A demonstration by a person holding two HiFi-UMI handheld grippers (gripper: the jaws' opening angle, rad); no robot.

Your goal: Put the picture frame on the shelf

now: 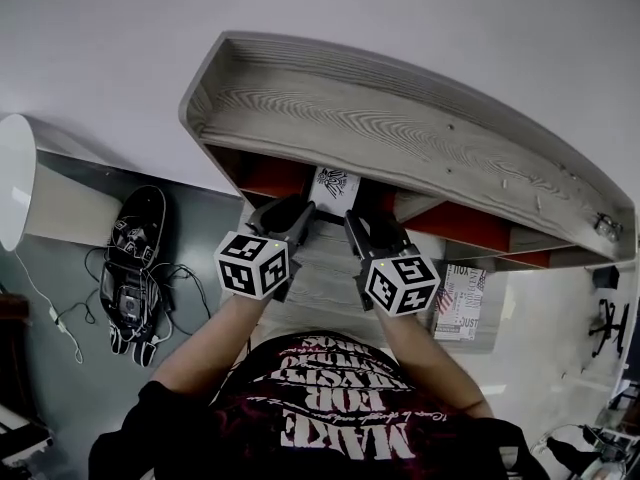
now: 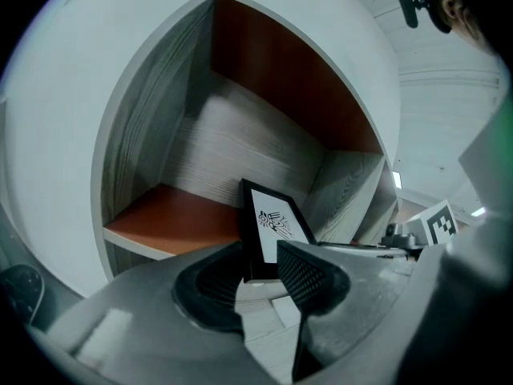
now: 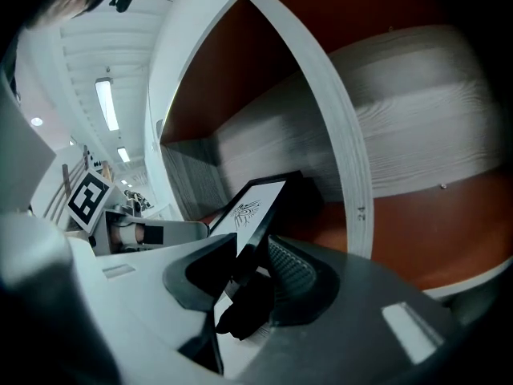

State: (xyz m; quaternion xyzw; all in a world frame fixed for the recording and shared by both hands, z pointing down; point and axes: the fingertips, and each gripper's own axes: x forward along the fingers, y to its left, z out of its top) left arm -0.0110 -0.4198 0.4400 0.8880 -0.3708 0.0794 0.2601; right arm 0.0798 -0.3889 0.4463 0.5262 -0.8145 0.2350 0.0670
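The picture frame point(image 1: 332, 182), black-edged with a white sheet and a black drawing, stands in a red-brown compartment of the grey wooden shelf point(image 1: 400, 128). My left gripper point(image 1: 293, 211) is just left of it and my right gripper point(image 1: 362, 223) just right. In the left gripper view the frame point(image 2: 274, 224) leans upright beyond the open left gripper point(image 2: 258, 275), apart from its pads. In the right gripper view the frame point(image 3: 255, 207) shows almost edge-on. Its near edge runs in between the jaws of the right gripper point(image 3: 244, 267), with gaps to both pads.
A divider post point(image 3: 353, 167) of the shelf stands right of the frame. On the floor at the left lie black shoes point(image 1: 135, 268) and cables, beside a white round object point(image 1: 15, 178). A printed box point(image 1: 462, 303) sits under the shelf's right part. The person's red shirt fills the bottom.
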